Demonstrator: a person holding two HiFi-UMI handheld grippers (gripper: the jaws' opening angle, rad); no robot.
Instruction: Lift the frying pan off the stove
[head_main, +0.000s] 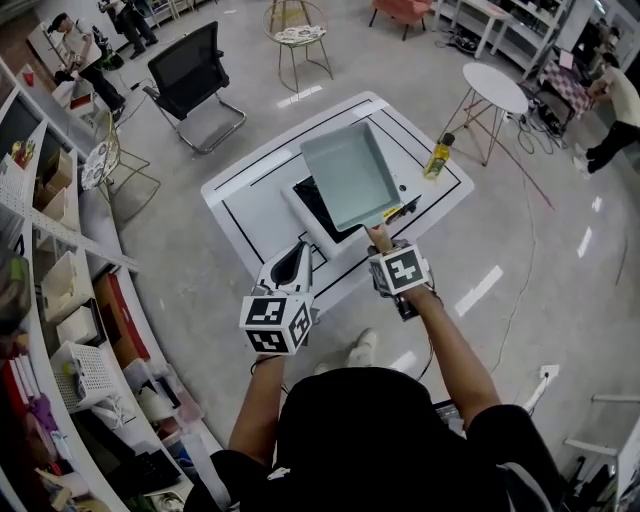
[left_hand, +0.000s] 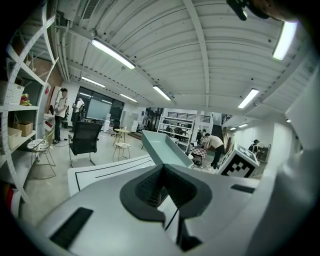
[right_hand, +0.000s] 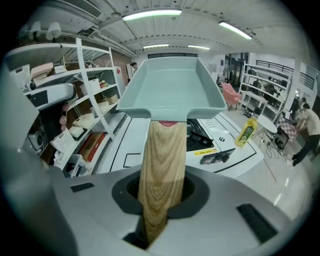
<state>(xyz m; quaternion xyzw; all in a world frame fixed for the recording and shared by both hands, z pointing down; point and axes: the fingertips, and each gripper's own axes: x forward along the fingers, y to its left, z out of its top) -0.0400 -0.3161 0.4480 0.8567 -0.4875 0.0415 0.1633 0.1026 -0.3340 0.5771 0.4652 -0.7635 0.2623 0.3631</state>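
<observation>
Close in, carries the left tongs (head_main: 298, 250) low and idle, tips pressed together on nothing. Shows only the white surface (head_main: 250, 205) through the slit behind those tips in the left gripper view. Sits just left of the right tongs (head_main: 380, 246), a touch nearer the body.

Next out, pinches the wooden handle (right_hand: 161, 160) with the right tongs, jaws closed narrowly on its sides. Runs that handle straight forward along the jaws, away from the body, so pan and tongs share one long axis.

Beyond, holds the rectangular teal frying pan (head_main: 350, 172) in the air, straight ahead of the right tongs, mouth up. Hangs over the far right part of the stove (head_main: 316, 208), with the black burner top visible underneath in the right gripper view and, by the look of it, no contact. Reads as a lift essentially done.

For any coming move, depends on the right hand alone. Puts all the pan's weight out ahead of the grip, so probably droops at the far end if the pinch slackens. Leaves the left tongs too far back and to the side to help without a reach forward.

Farther off, passes a yellow oil bottle (head_main: 437, 157) near the surface's far right corner, then a small round table (head_main: 495, 88) and an office chair (head_main: 190, 70).
</observation>
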